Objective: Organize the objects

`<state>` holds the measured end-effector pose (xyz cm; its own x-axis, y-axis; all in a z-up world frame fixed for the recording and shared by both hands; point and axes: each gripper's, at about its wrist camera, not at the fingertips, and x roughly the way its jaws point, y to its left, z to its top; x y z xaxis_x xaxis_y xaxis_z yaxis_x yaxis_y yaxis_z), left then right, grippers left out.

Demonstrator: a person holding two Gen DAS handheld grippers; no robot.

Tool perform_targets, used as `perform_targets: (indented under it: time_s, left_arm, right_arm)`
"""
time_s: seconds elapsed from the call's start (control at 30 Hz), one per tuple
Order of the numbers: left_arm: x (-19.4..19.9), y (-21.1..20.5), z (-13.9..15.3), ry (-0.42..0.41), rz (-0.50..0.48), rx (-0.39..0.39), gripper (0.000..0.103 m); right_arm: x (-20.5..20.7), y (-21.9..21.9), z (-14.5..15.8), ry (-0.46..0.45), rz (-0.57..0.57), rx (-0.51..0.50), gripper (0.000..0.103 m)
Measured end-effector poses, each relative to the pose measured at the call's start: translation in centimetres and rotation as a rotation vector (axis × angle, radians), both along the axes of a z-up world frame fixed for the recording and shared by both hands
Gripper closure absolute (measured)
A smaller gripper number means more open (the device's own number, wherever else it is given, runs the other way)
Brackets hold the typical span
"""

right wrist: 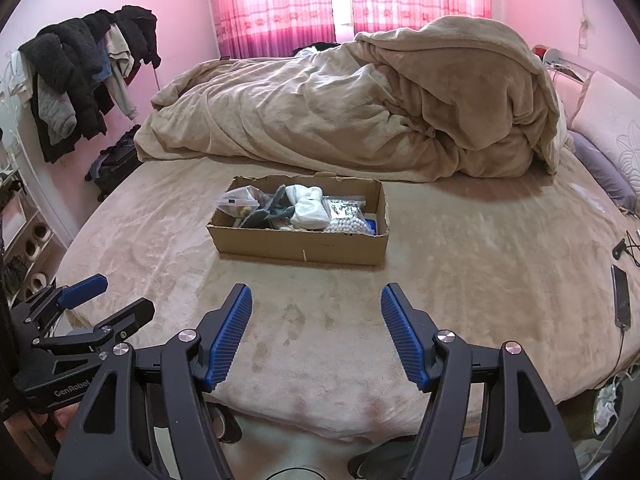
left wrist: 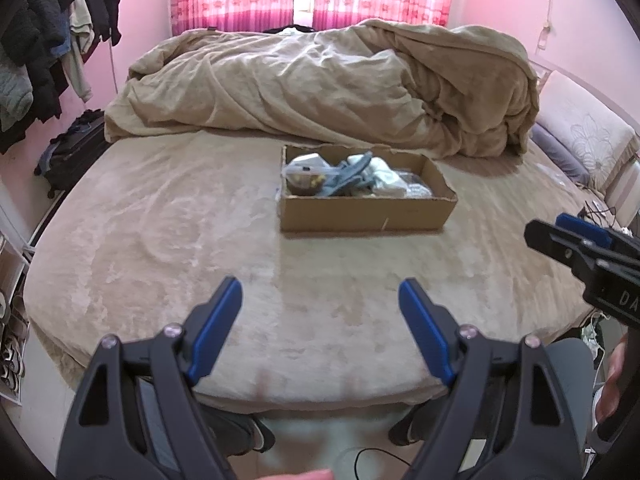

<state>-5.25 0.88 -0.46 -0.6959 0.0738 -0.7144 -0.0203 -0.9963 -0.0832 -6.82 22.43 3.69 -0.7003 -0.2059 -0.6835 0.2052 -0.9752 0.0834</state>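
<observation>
- Left gripper (left wrist: 320, 300): jaws wide apart, nothing between them, held over the near edge of the bed (left wrist: 160, 240), pointing toward the box (left wrist: 360, 212).
- Right gripper (right wrist: 316, 308): jaws likewise wide apart and empty, held alongside the left one, over the same near edge.
- Bed surface between grippers and box: bare beige plush, no loose items seen on it in either view.
- Box: open cardboard tray, mid-bed, well apart from both grippers, its long side facing them. It sits just in front of the duvet (right wrist: 360, 112).
- Contents, left to right in the right wrist view: a clear bag (right wrist: 236, 202), grey cloth (right wrist: 272, 208), white cloth (right wrist: 308, 204), and a bag of white beads (right wrist: 348, 220). All lie inside the walls.
- Phone (right wrist: 621, 296) with cable lies at the right edge of the bed, well apart from the box.
- Far side: heaped duvet, pillow to the right, curtains behind, clothes hung at the left wall.
- Judgement: the items appear already gathered in the box; the step in hand is either a first reach or a final check, and the views do not settle which.
- Advice: approach the box from above, one gripper steadying a wall if an item is lifted, since the soft bed may let the tray tip. Grip cloth at a bunched fold; grip bags near the seal.
</observation>
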Motion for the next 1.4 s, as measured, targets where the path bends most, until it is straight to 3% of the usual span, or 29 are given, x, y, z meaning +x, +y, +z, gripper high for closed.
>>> perform_targets:
  time_s: [1.4]
  left_arm:
    - [-0.19, 0.05, 0.36, 0.014, 0.004, 0.001, 0.021]
  right_arm:
    - [-0.36, 0.20, -0.17, -0.006, -0.006, -0.002, 0.033]
